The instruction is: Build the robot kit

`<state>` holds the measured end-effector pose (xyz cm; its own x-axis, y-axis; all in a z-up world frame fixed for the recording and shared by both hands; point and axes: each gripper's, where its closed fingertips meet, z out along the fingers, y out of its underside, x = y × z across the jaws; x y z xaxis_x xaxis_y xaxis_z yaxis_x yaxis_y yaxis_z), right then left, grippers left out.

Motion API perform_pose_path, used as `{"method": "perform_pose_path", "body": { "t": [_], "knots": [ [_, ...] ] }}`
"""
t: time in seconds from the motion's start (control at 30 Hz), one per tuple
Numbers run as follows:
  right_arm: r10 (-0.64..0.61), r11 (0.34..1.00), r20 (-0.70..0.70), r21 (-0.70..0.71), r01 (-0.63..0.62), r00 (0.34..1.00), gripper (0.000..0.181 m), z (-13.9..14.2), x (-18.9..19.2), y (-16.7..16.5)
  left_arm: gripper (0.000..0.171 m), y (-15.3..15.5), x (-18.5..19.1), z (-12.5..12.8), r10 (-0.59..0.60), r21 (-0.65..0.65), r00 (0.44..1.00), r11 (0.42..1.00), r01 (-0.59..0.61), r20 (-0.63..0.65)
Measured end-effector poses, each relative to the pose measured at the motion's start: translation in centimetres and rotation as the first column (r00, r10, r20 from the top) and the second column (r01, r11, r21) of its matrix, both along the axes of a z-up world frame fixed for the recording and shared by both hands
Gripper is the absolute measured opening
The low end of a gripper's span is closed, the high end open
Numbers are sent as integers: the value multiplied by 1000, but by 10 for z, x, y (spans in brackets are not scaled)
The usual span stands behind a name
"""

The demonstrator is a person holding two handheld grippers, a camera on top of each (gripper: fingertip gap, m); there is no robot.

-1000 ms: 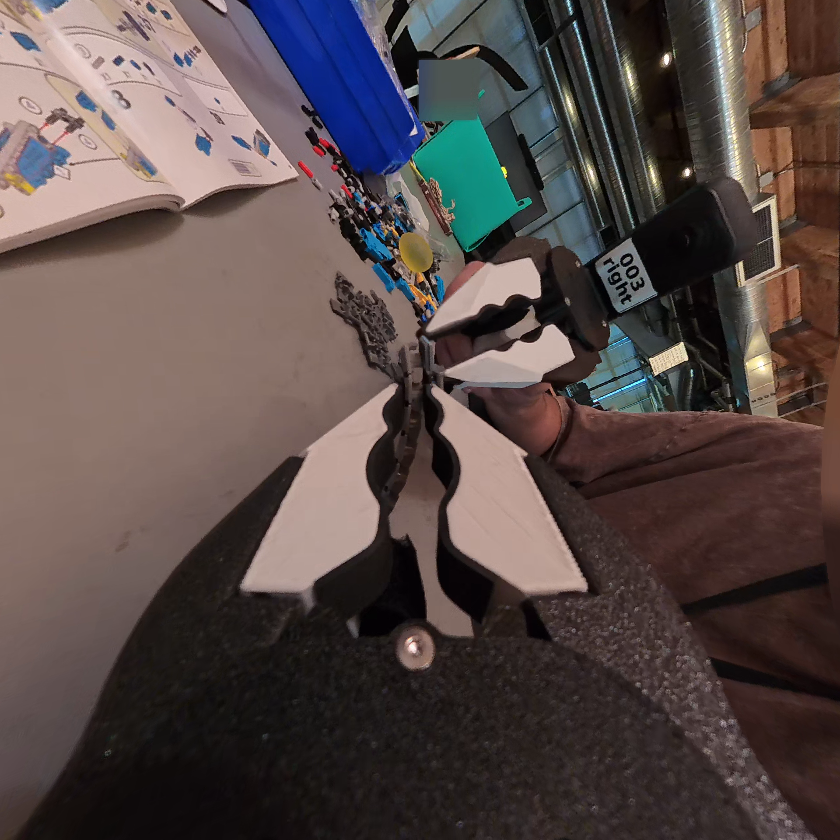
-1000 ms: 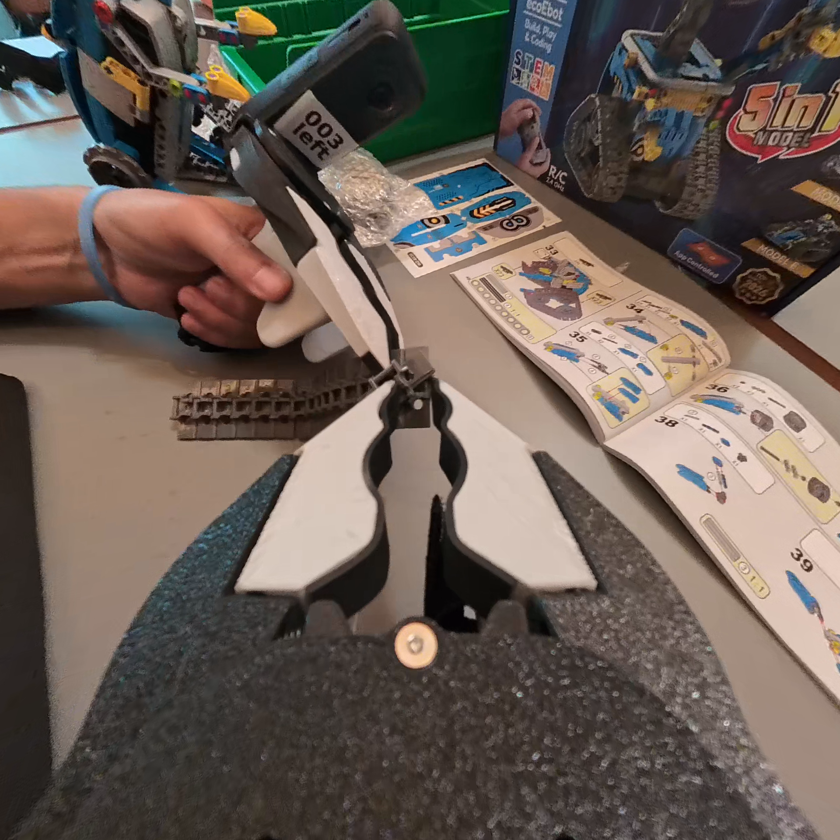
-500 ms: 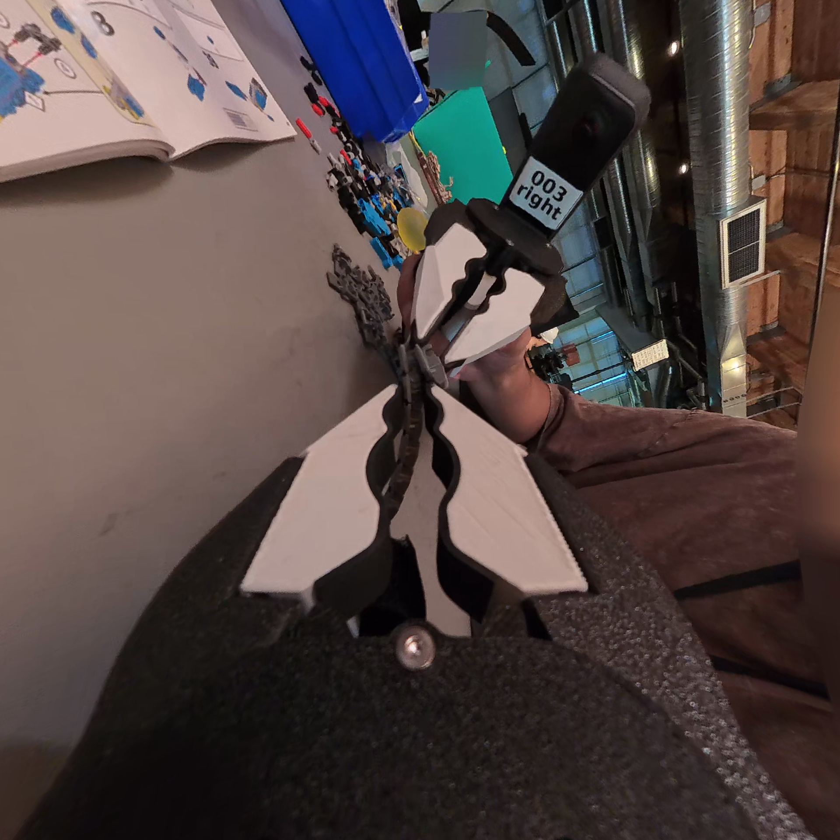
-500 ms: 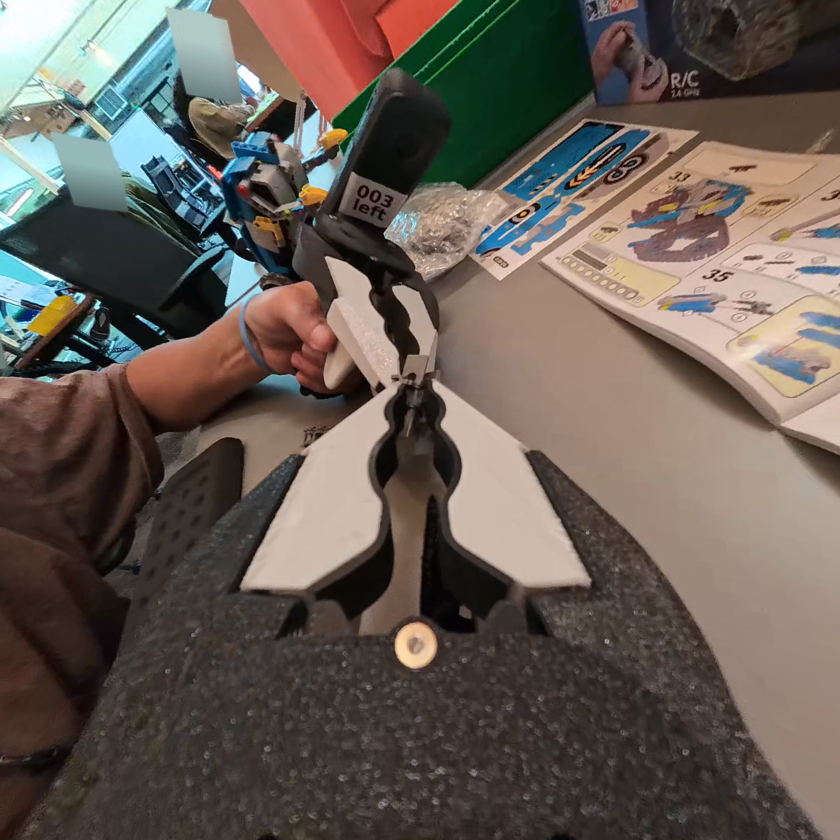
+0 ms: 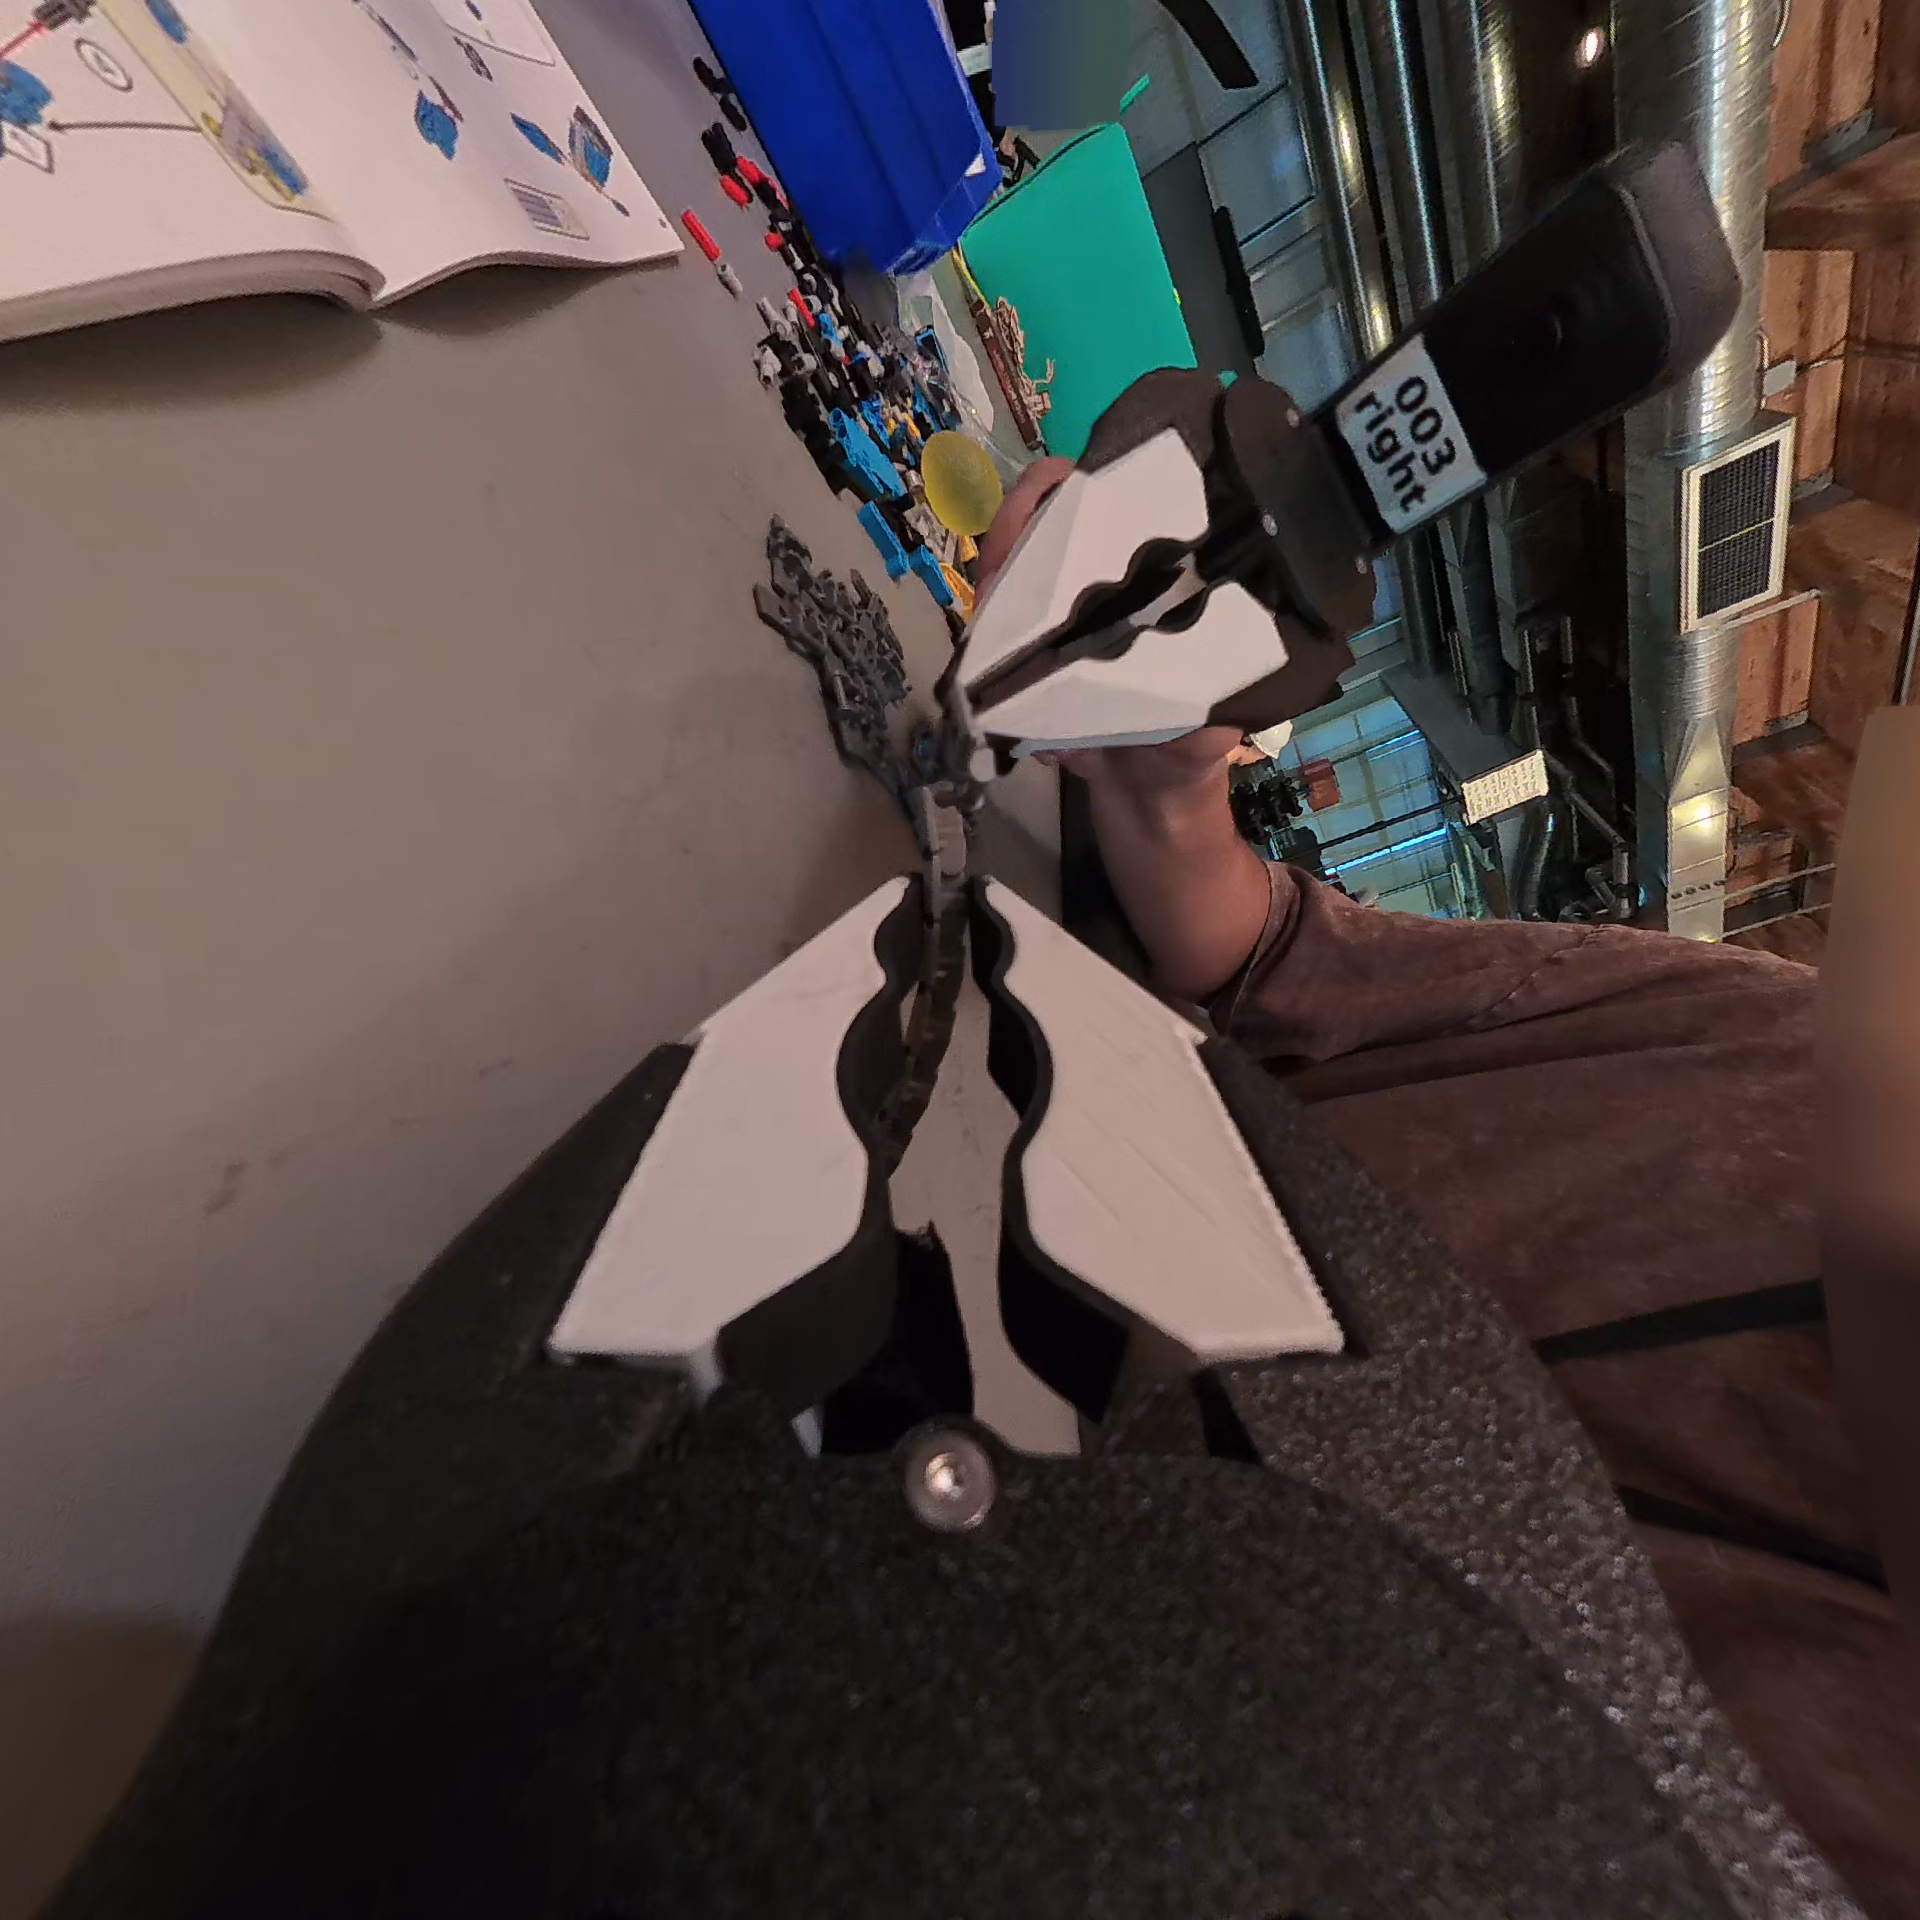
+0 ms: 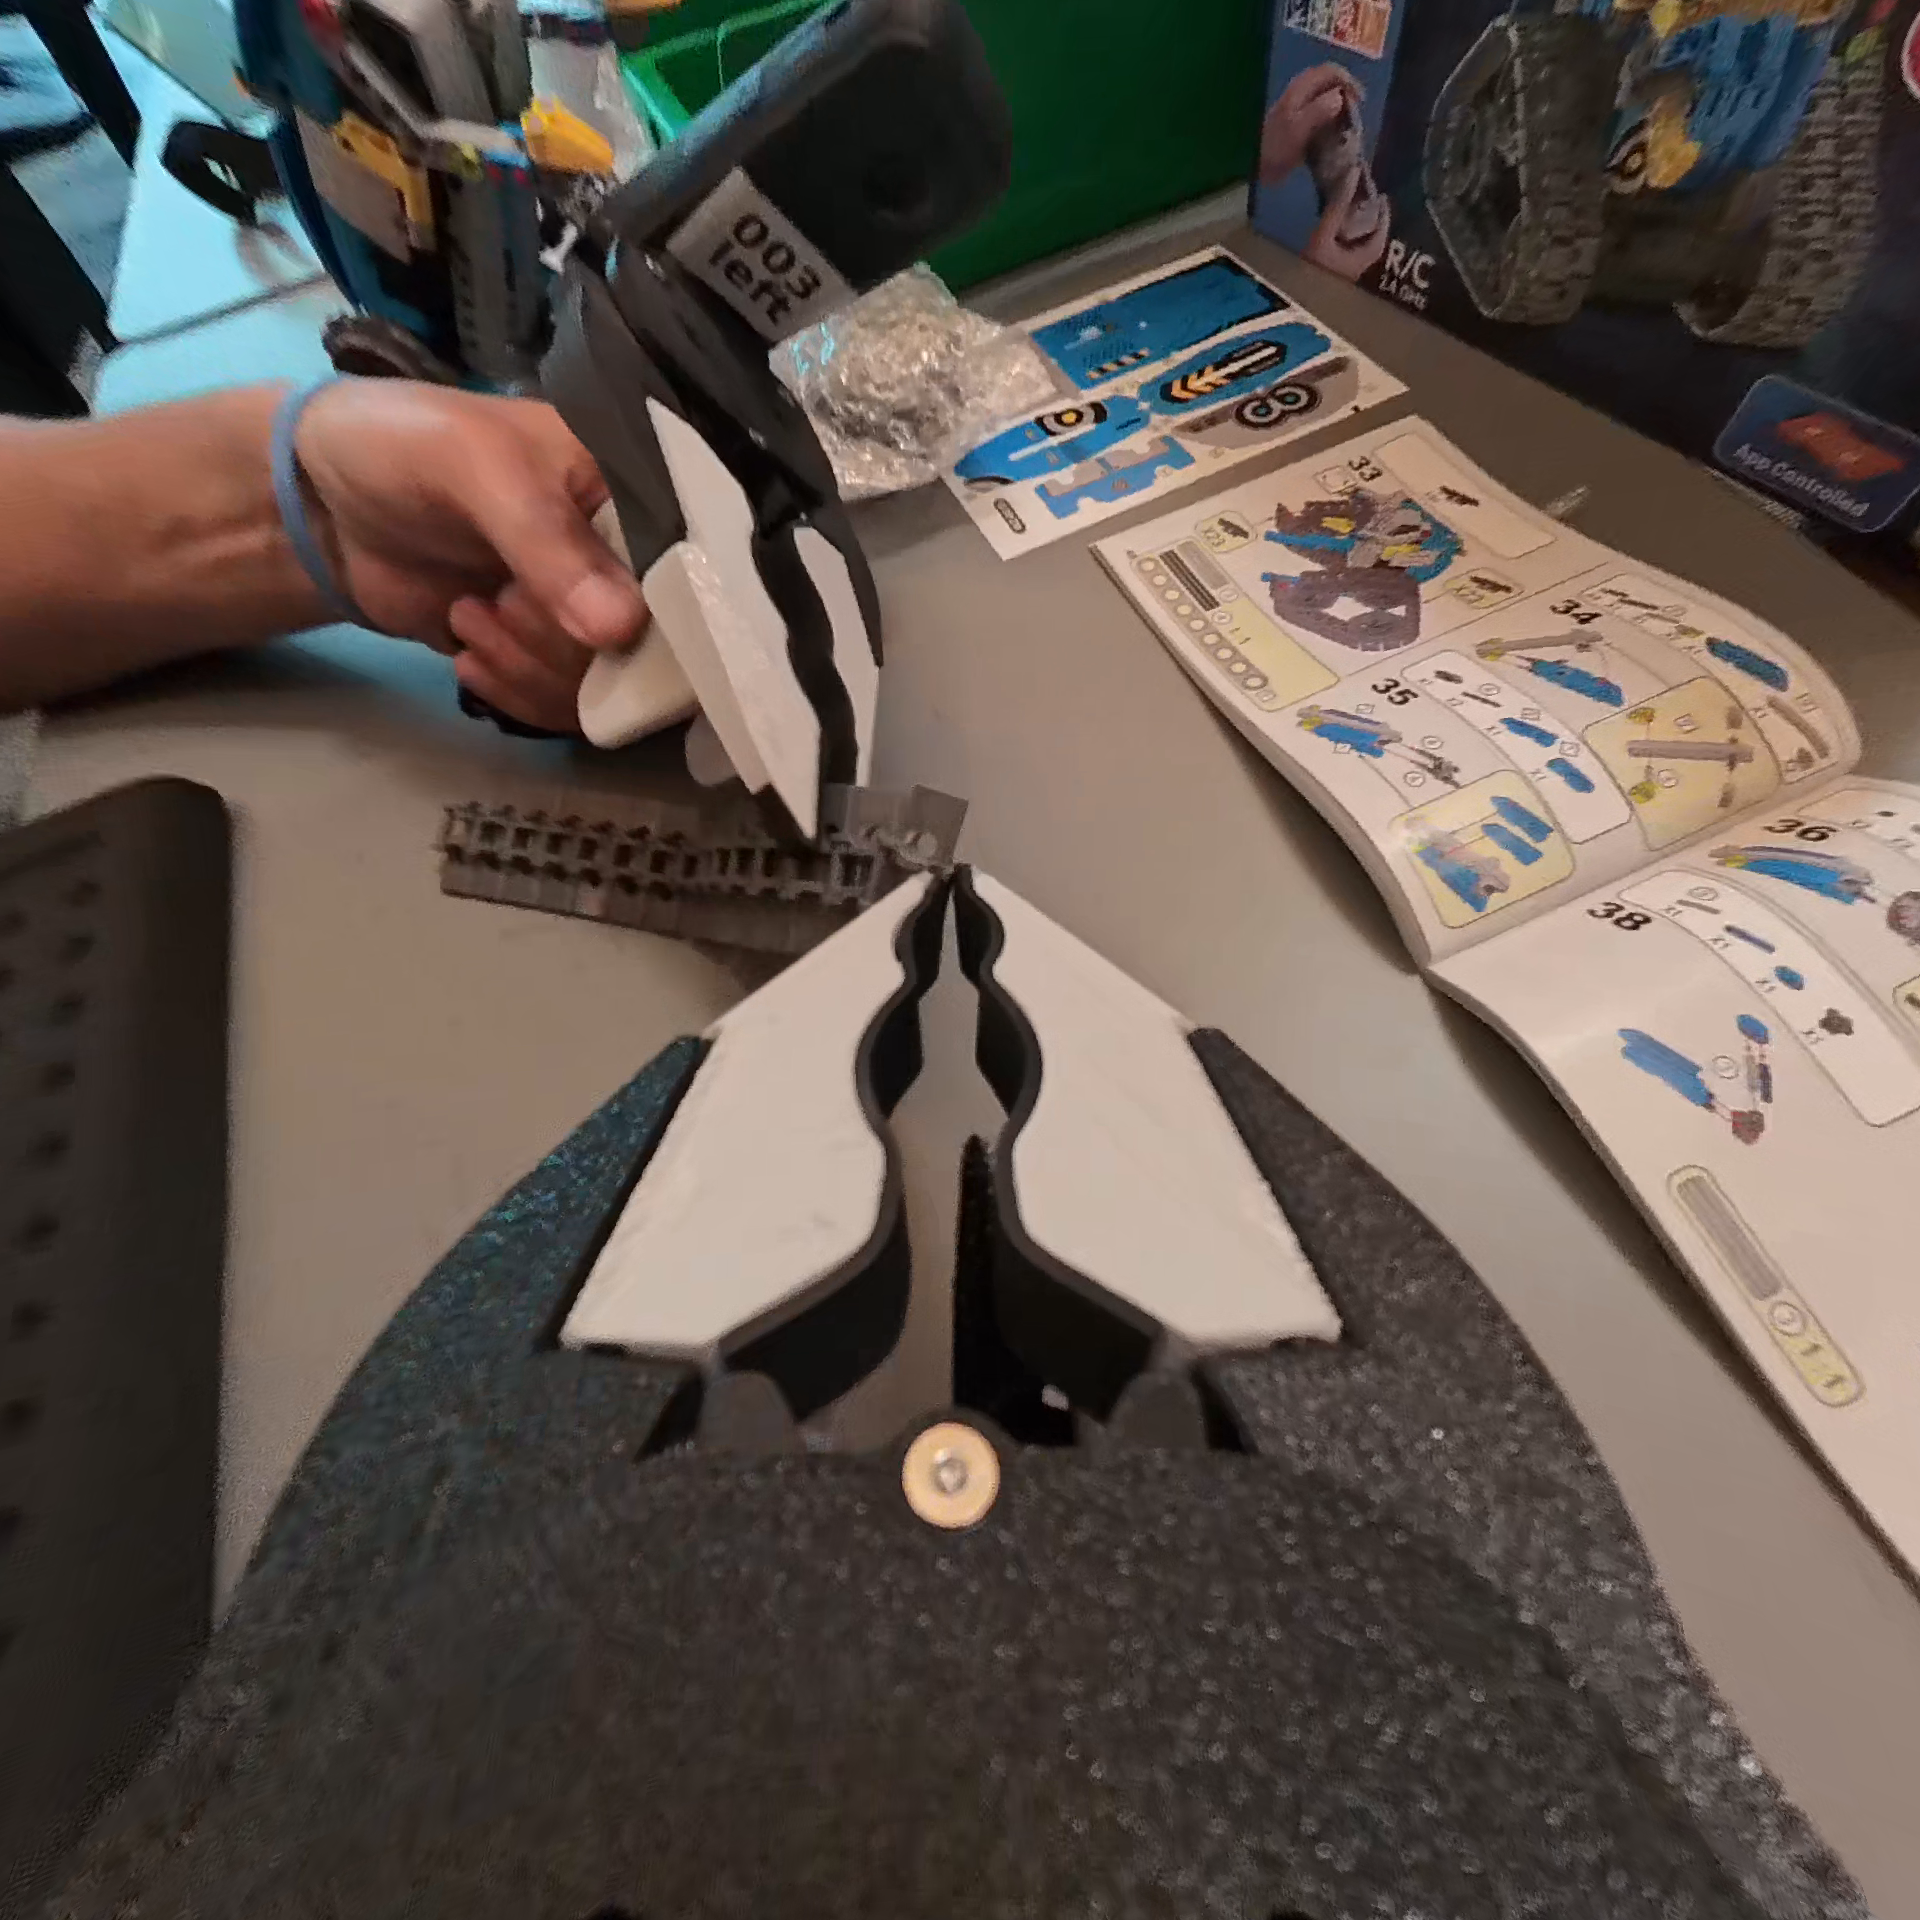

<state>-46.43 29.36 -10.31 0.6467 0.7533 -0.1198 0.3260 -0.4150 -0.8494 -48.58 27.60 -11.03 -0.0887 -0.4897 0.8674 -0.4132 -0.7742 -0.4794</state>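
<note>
Track strip (image 6: 644,873), grey and linked, lies flat on the table (image 6: 1091,748), its near end lifted. My left gripper (image 5: 943,888) pinches that end between its fingers. My right gripper (image 6: 951,878) is pressed together, tips against the last link; whether it nips anything I cannot tell. Loose links (image 5: 831,644) sit heaped just beyond, the open manual (image 6: 1507,727) beside.

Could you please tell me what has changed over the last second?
The right hand-held gripper swung up with the grey link, then back down; its jaws are now nearly shut, the link just past their tips at the end of the track, grip unclear. The left hand-held gripper stays clamped on the track; the booklet has not moved.
</note>
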Motion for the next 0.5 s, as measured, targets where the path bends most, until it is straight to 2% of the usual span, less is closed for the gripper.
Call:
{"method": "perform_pose_path", "body": {
  "t": [0.13,0.37,0.5],
  "knots": [
    [-1,1000,75,24,-1,997,2,-6,0,-1,7,-1,0,-2,-4,12,1000,1000,4,-12],
    [5,1000,80,12,-6,997,2,-9,-3,-2,7,-5,1,-3,-21,36,1000,999,22,-18],
    [-3,1000,36,-14,4,999,3,-10,-3,-1,7,-5,1,-3,-21,38,1000,999,22,-19]
  ]
}}
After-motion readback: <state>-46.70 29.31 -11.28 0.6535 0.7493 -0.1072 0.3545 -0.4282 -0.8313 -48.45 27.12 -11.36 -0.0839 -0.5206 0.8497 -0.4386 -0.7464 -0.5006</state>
